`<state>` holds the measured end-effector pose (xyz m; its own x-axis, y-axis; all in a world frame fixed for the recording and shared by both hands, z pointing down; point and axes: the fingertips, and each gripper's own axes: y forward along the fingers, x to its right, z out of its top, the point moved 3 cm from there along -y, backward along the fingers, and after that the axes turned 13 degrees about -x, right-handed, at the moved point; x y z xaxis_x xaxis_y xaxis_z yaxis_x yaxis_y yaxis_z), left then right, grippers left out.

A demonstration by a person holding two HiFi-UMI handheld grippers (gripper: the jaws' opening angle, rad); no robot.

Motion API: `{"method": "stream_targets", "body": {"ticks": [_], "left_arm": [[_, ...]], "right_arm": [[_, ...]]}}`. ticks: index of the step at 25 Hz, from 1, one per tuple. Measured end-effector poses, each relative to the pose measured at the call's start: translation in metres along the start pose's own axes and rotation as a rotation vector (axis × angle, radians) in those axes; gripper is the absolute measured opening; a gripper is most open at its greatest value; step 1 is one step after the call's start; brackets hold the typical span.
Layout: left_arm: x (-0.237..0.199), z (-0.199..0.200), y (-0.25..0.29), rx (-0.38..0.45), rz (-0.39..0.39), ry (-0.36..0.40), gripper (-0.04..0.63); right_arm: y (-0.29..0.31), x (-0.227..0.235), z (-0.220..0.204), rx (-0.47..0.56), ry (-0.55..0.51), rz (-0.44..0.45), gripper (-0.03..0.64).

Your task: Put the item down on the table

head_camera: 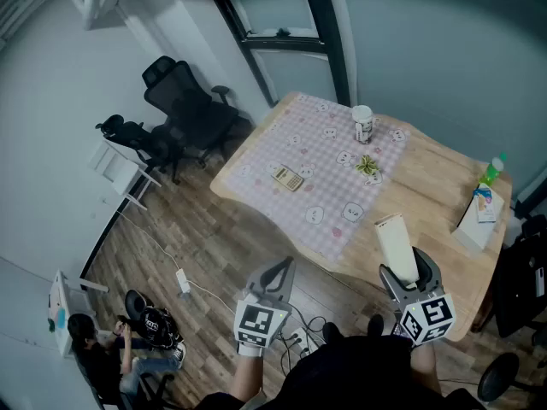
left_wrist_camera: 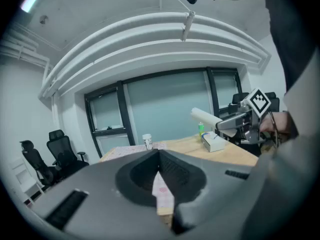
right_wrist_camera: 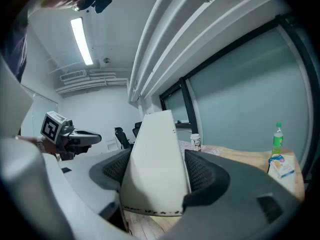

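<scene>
The right gripper (head_camera: 410, 273) clamps the tall white carton (head_camera: 396, 239) — released tilted or near the table (head_camera: 430, 176) edge, it may topple off.

I'm looking steeply down from well above the table (head_camera: 436, 178). The left gripper (head_camera: 275, 273) and right gripper (head_camera: 412, 272) cameras are sitting close behind their jaws, facing out across it; all are sharing the green bottle (head_camera: 492, 170) (left_wrist_camera: 201, 129) (right_wrist_camera: 276, 140).
</scene>
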<state>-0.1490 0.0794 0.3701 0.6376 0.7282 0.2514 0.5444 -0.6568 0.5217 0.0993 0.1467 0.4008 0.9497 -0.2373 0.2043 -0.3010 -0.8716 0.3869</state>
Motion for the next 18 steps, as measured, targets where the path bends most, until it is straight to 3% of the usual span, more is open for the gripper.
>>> {"method": "stream_targets", "body": {"ticks": [18], "left_arm": [[-0.004, -0.010, -0.003, 0.010, -0.030, -0.015, -0.002]], "right_arm": [[0.001, -0.012, -0.004, -0.028, -0.017, -0.028, 0.347]]}}
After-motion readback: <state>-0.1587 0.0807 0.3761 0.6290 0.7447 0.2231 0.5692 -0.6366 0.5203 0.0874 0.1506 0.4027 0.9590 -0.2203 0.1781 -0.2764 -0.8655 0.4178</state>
